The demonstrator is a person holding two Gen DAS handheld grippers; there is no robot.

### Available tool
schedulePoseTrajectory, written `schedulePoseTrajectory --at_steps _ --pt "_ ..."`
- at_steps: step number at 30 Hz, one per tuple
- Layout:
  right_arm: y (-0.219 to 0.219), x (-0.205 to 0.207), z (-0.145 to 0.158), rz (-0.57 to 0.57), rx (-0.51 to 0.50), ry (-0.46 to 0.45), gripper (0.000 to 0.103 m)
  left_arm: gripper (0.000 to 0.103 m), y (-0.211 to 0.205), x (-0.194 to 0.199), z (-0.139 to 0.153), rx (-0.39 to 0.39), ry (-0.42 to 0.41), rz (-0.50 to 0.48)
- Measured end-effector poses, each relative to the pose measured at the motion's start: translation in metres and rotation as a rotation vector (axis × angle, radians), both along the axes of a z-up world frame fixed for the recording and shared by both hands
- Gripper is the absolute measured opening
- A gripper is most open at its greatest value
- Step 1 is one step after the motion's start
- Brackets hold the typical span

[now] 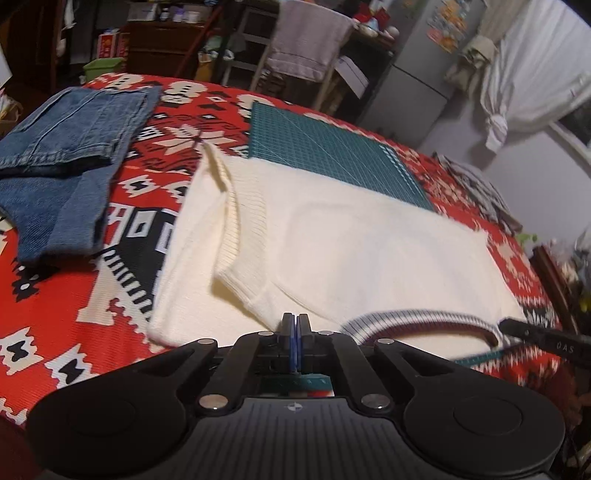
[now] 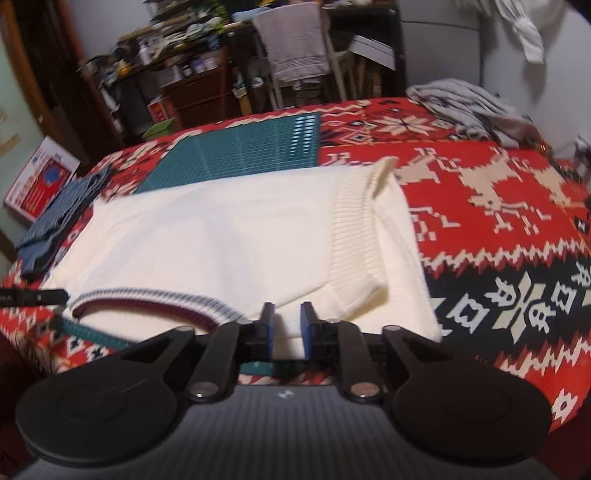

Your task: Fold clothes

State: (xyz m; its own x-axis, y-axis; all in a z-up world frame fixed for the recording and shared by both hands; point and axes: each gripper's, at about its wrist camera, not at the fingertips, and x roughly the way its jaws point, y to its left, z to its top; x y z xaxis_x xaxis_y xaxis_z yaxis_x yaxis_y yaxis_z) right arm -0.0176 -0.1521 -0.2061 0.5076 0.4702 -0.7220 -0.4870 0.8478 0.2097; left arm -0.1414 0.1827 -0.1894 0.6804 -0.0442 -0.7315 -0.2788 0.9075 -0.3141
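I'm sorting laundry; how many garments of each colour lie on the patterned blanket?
Cream: 1, the sweater
Blue: 1, the folded jeans
Grey: 1, the crumpled garment
Total: 3

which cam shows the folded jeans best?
Left wrist: the jeans fill the upper left, folds and seams clear, beside the white sweater. Right wrist catches only a blurred sliver at the left edge.

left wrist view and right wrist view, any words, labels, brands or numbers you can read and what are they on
"DAS": white letters on the black fingers of the right gripper, at the left wrist view's right edge.
Red and white box on the floor: print too blurred to read.
Red box on the far shelf: unreadable.
Magnets and papers on the fridge: too small.
Cutting mat: grid only, no legible numbers.
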Motion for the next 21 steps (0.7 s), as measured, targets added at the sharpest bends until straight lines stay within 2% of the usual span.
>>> schedulePoseTrajectory --at_steps 4,9,10,12,17,21 --pt "-0.001 -0.001 0.002 0.008 -0.003 0.001 0.018 0.003 -0.010 0.000 0.001 0.062 0.011 -0.033" --pt "-0.014 0.015 -0.001 -0.049 -0.022 -0.005 0.017 0.003 -0.002 0.001 0.005 0.081 -0.011 -0.001" --pt "-0.016 0.017 -0.001 -0.055 -0.022 -0.004 0.013 0.003 0.001 0.002 0.005 0.094 -0.012 0.005" --pt "-0.016 0.018 -0.002 -0.055 -0.027 -0.004 0.011 0.003 0.003 0.006 0.005 0.132 -0.003 0.006" --pt "-0.003 0.004 0.000 0.005 -0.068 -0.029 0.013 0.004 -0.001 0.010 0.003 0.201 0.019 -0.030" --pt "0.001 -0.003 0.003 0.027 -0.068 -0.027 0.013 0.004 -0.003 0.006 0.004 0.205 0.034 -0.033"
